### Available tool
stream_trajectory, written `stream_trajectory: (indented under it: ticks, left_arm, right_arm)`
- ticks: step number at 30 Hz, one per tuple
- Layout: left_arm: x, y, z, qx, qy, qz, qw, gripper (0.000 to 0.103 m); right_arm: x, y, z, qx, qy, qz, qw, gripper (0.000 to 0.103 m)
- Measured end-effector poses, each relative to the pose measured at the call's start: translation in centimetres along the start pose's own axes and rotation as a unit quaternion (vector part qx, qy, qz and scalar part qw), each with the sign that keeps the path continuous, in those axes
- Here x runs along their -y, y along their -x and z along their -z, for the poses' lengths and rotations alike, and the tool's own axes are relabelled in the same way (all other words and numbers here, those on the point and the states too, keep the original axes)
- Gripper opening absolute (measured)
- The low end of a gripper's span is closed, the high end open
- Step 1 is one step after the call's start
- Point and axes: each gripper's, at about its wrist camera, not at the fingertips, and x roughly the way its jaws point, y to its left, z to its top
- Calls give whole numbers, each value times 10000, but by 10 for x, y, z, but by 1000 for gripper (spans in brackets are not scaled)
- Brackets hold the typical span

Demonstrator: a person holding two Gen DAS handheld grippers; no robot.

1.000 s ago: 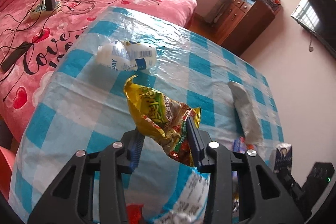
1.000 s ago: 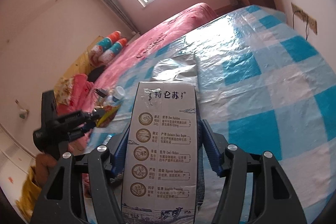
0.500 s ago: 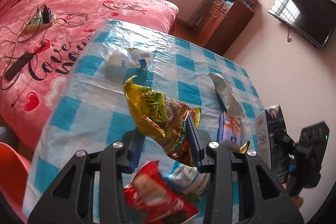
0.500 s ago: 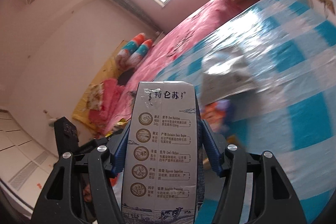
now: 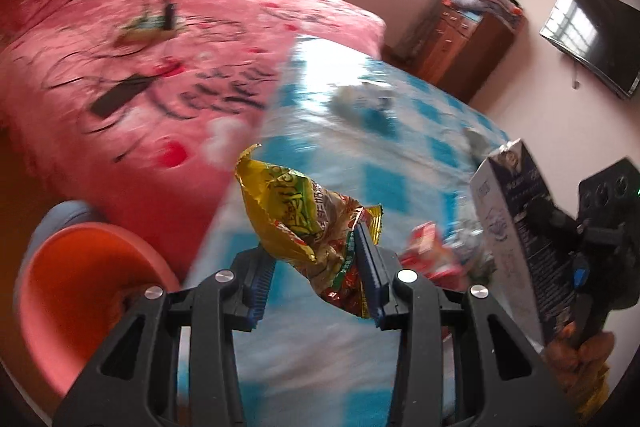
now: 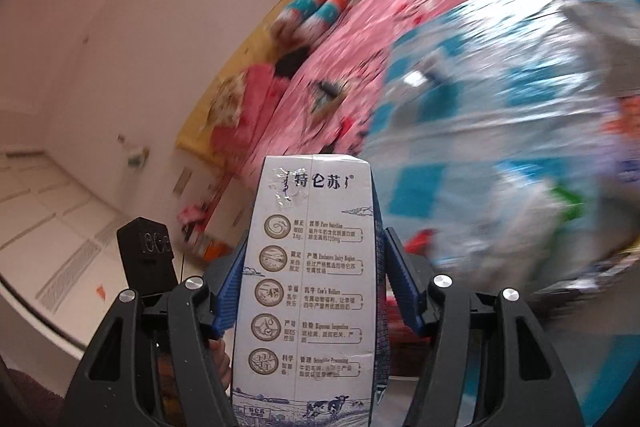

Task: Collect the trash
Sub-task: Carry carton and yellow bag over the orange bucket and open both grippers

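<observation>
My left gripper (image 5: 316, 269) is shut on a crumpled yellow snack bag (image 5: 300, 211) and holds it in the air over the near left edge of the blue-checked table (image 5: 400, 155). My right gripper (image 6: 310, 267) is shut on a white milk carton (image 6: 312, 287) with blue print, held upright; the carton also shows at the right of the left wrist view (image 5: 512, 227). An orange-pink bin (image 5: 76, 291) stands on the floor at the lower left, beside the table. More wrappers (image 5: 432, 255) lie blurred on the table.
A pink bed (image 5: 140, 67) with cables and a power strip lies behind the table. A white bottle (image 5: 360, 103) lies at the table's far end. A wooden dresser (image 5: 460, 47) and a wall television (image 5: 592, 39) stand at the far right.
Both grippers have swung left and back from the table with their loads. The orange-pink bin has come into the left wrist view. Both views are now motion-blurred.
</observation>
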Motion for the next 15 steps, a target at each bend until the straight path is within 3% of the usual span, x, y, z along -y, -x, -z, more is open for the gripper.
stream_trajectory:
  ticks: [8, 15]
  left_arm:
    - [-97, 28, 34, 9, 658, -739, 9951, 41]
    - [-160, 39, 63, -29, 1118, -1223, 9862, 41]
  right_arm:
    - [-70, -98, 22, -981, 565, -280, 9932, 63]
    - [-114, -164, 50, -1527, 856, -436, 9836, 63]
